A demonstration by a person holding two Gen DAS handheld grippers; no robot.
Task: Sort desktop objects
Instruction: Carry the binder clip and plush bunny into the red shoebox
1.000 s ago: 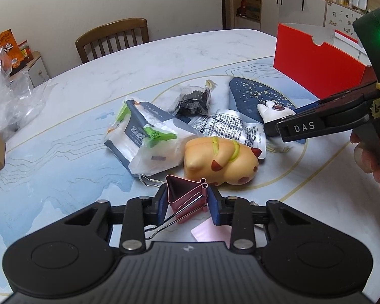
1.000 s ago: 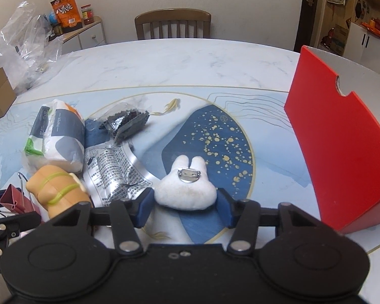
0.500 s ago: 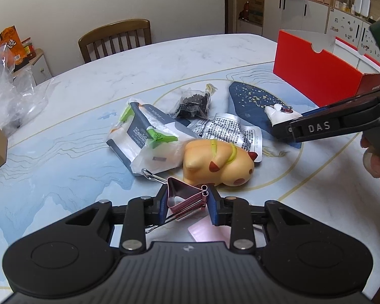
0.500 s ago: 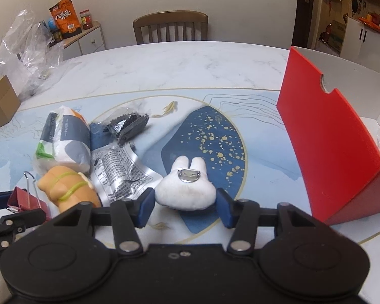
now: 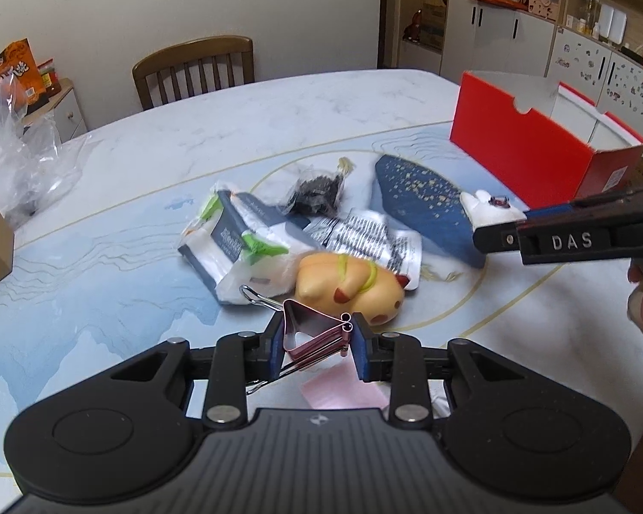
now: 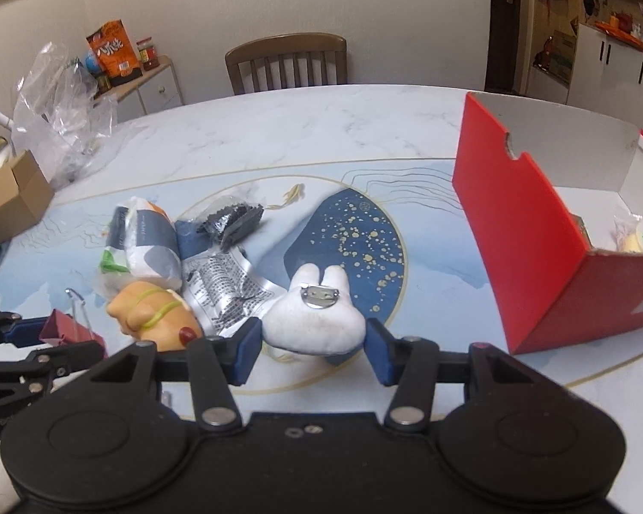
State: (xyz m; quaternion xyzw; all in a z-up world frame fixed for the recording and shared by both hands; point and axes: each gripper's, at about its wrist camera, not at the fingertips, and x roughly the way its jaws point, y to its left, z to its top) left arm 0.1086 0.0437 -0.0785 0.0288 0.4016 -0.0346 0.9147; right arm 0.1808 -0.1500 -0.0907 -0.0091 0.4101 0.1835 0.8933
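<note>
1. Left wrist cam sits right behind the left gripper (image 5: pixel 317 342), looking forward and down along its jaws at the desk (image 5: pixel 107 282), from pretty close. The wooden chair (image 5: pixel 193 68) and the wall are at the far end.
2. Right wrist cam is the same deal on the right gripper (image 6: pixel 313 342), tilted down at the desk (image 6: pixel 278 137) from a spot further right, with the red box (image 6: pixel 536 257) close on its right.
3. Both views share the middle pile: the yellow toy (image 5: pixel 351 287) (image 6: pixel 154 312), the white-and-grey pouch (image 5: pixel 235 248) (image 6: pixel 145 240), the chair (image 6: pixel 287 64) and the box (image 5: pixel 523 158).
4. Each cam also catches the other gripper: the right one comes in from the right edge of the left view (image 5: pixel 501 231), the left one pokes in at the lower left of the right view (image 6: pixel 43 338).
</note>
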